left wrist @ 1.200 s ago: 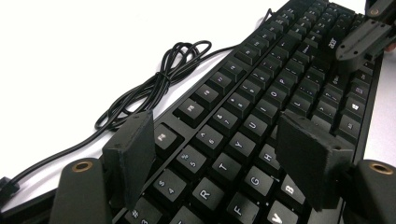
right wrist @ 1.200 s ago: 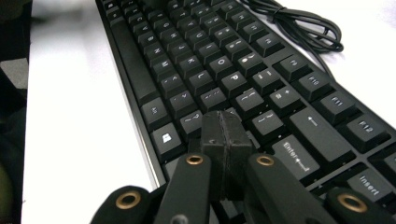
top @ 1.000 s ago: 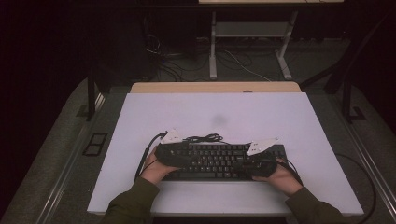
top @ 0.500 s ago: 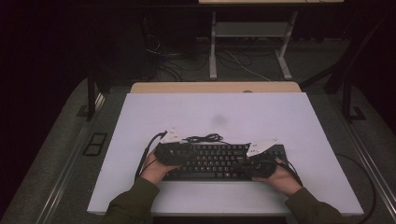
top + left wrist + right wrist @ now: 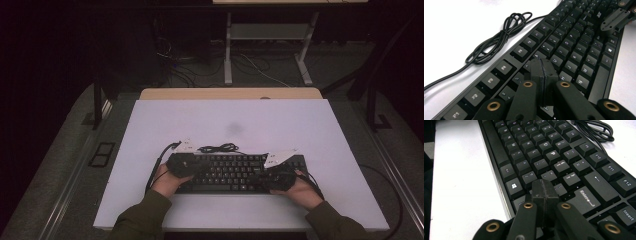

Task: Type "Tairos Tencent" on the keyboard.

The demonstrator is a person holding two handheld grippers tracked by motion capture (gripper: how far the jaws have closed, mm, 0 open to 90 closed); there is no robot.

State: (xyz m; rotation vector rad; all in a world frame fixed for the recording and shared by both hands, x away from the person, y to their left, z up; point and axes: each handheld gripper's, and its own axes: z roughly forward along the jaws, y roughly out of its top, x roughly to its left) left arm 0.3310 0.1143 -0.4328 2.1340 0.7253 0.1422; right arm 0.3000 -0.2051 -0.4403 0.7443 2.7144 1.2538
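The flat black plastic keyboard (image 5: pixel 235 172) with white letters lies low in the frame on the white counter (image 5: pixel 240 125); left tongs (image 5: pixel 541 72) and right tongs (image 5: pixel 543 192) are pressed together above its keys.

- A black keyboard (image 5: pixel 235 173) lies flat on the white table (image 5: pixel 240 125), near the table's front edge, long side running along that edge.
- Its keys carry white legends.
- Its black cable (image 5: pixel 496 41) sits bundled in loose loops on the table, just behind the keyboard's back edge.
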